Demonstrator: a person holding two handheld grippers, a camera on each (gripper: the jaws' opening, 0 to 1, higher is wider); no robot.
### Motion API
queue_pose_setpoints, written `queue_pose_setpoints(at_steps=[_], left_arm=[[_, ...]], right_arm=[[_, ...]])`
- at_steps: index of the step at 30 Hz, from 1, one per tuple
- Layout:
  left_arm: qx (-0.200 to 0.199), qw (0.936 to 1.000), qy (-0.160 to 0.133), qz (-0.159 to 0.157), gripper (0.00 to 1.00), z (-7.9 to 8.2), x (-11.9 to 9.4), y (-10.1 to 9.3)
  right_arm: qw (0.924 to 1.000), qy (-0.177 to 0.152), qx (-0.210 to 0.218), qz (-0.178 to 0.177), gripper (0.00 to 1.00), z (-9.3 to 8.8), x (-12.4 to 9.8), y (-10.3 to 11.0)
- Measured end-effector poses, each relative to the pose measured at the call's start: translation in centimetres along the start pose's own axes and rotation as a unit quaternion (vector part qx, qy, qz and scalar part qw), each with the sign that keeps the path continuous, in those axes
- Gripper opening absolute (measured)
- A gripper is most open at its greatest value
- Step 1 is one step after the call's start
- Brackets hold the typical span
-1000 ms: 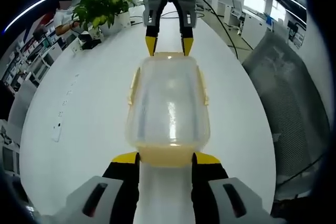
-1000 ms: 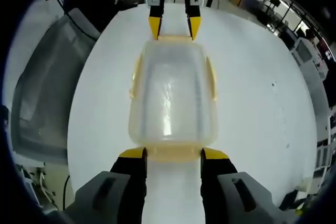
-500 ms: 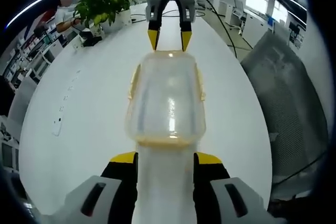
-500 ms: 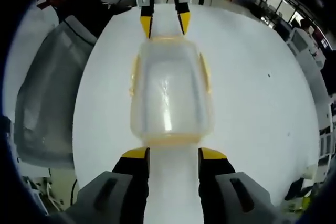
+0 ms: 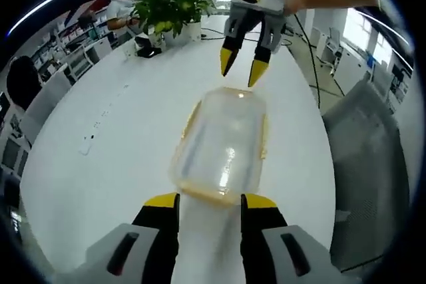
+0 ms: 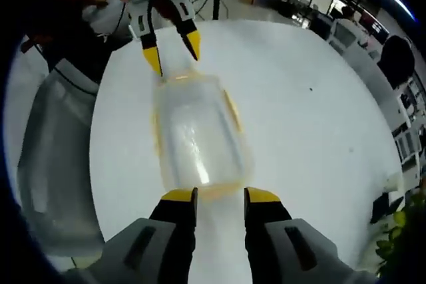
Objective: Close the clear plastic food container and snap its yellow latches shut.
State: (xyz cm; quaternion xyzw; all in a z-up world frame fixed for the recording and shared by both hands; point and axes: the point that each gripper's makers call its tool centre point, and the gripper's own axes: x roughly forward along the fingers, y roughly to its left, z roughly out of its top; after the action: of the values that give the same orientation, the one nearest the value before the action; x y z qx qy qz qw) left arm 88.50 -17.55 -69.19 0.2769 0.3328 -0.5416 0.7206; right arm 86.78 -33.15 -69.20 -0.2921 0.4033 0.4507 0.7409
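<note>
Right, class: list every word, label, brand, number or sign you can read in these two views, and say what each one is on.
None can be read.
The clear container and its yellow latches carry no visible print.
The right gripper and the left gripper show no readable lettering.
Small dark marks on the white table are too small to tell whether they are text.

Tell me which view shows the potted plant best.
The left gripper view: the potted plant stands whole at the far end of the white table. The right gripper view catches a few leaves at its edge.
</note>
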Motion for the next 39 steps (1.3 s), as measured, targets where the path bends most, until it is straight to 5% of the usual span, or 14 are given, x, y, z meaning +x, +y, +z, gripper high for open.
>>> queue_pose_setpoints(at_steps=[6,10,15,20,31,35,37,39], left_arm=[[-0.061,0.9978,-0.006,0.028,0.27,-0.4,0.1,-0.1],[-0.127,0.9905,-0.020,0.048,0.26,-0.9,0.1,0.2],[-0.171,0.9822,-0.036,0.070,0.23,-1.2,0.0,0.6],[-0.260,0.9610,-0.067,0.064,0.20,-0.8,0.3,0.2],[-0.290,0.9533,-0.062,0.056,0.18,-1.8,1.4,-0.6],[-0.321,0.9431,-0.073,0.049,0.17,-1.6,1.5,-0.5],[-0.341,0.9357,-0.076,0.046,0.17,-1.7,1.6,-0.5],[-0.340,0.9362,-0.076,0.043,0.17,-1.6,1.7,-0.5]], right_arm=[[0.9994,-0.008,0.029,-0.013,0.24,0.0,0.5,0.3],[0.9980,-0.018,0.055,-0.024,0.24,-0.1,0.6,0.3],[0.9872,-0.055,0.145,-0.039,0.24,0.1,0.8,-0.1],[0.9798,-0.069,0.183,-0.041,0.24,-0.3,1.0,0.0],[0.9673,-0.087,0.236,-0.034,0.23,-0.8,1.6,0.6],[0.9574,-0.099,0.270,-0.031,0.22,-0.9,1.7,0.5],[0.9484,-0.107,0.298,-0.023,0.23,-0.9,1.8,0.5],[0.9353,-0.116,0.334,-0.013,0.23,-1.1,1.9,0.5]])
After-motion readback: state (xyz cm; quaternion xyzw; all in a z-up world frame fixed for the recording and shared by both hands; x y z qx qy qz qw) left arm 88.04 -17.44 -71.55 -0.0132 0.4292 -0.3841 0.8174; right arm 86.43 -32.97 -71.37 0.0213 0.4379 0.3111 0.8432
